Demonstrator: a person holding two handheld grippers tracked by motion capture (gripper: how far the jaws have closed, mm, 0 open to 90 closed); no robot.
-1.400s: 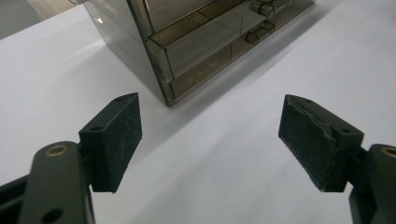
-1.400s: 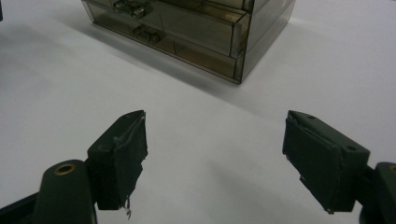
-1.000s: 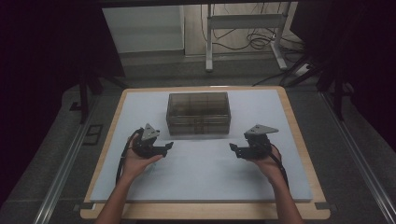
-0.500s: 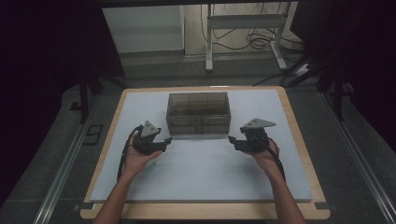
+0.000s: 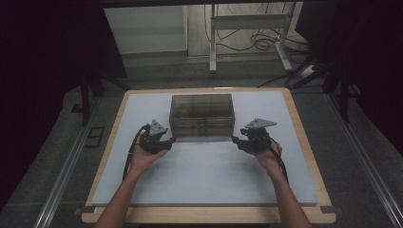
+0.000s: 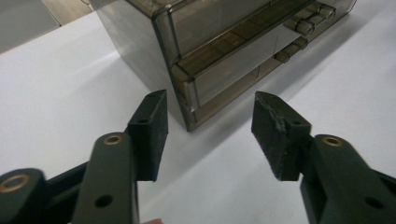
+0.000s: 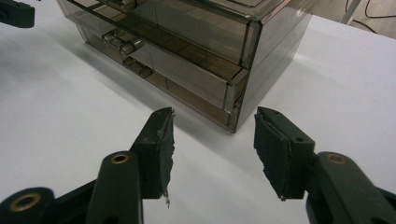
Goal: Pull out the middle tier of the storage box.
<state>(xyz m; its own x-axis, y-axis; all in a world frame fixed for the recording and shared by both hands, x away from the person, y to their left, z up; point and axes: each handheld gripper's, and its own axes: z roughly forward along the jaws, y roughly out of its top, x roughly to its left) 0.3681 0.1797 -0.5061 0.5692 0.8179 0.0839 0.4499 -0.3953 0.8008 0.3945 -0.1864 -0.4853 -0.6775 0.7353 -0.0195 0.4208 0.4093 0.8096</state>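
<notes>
A smoky drawer box is sitting at the centre of the high view on a white mat. The left gripper is hovering just beside its lower left corner, jaws spread and empty. The right gripper is hovering at its lower right corner, likewise gaping, gripping nothing.

- Drawer box: smoky, see-through plastic, glossy and smooth; drawer handles of the same clear plastic.
- Counter: pale wood rim, matt.
- Sheet covering the counter: white, smooth, matt, like paper or thin board.
- Left tool: black matt plastic arms with brass-coloured metal eyelets; dark rubbery pads, one chipped along an edge.
- Right tool: same black matt plastic and brass-coloured eyelets; pads rough and frayed at the edges.
- Plates on top of the tools: grey, matt.
</notes>
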